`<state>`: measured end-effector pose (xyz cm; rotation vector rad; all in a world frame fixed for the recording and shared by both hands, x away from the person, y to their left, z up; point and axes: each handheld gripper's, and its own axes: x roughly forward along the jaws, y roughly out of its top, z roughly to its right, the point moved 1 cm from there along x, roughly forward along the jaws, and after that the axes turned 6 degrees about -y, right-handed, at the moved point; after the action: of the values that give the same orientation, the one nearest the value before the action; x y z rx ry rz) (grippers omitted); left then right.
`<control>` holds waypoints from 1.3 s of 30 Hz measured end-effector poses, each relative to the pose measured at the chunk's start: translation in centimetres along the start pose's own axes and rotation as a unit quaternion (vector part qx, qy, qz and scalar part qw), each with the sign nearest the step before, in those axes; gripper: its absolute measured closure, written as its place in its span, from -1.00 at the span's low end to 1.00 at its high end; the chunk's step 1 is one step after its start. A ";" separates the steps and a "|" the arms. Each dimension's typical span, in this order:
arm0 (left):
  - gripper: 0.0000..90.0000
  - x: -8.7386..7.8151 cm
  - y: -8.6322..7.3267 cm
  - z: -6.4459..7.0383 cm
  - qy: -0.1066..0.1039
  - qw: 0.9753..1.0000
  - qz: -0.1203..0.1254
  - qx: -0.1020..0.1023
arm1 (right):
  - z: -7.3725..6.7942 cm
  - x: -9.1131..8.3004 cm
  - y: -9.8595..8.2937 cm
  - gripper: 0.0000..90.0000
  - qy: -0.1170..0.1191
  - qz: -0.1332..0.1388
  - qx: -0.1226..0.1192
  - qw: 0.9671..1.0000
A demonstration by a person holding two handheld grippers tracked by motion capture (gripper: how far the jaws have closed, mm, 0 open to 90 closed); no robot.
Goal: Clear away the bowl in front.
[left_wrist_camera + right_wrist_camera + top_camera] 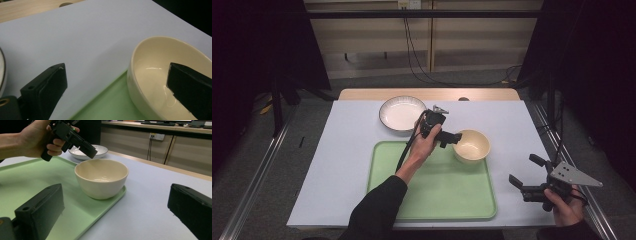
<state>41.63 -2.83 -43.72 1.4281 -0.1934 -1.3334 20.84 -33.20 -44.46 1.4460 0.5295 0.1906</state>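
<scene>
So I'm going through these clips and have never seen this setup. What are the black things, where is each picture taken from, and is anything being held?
No robot here: a person holds a two-jaw claw tool in each hand. The high view looks down on the table. The other two pictures come from cameras riding on the claws, so the black blocks at their bottom edges are that claw's own jaws.

On the table lie a green tray, a cream bowl on the tray's far right corner, and a white plate beyond the tray.

The left claw is open at the bowl's rim, one jaw over the bowl's inside and one outside, not yet closed on it. The right claw is open at the table's right edge, holding nothing.
</scene>
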 end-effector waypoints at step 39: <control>-0.96 -14.1 -4.7 -3.0 0.127 0.981 0.142 0.034 | 0.0 0.0 0.0 -0.99 -0.003 -0.002 -0.006 1.000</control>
<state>36.54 10.87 -39.80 1.5495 -0.2647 -0.9115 20.82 -33.24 -44.42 1.4334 0.5248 0.1854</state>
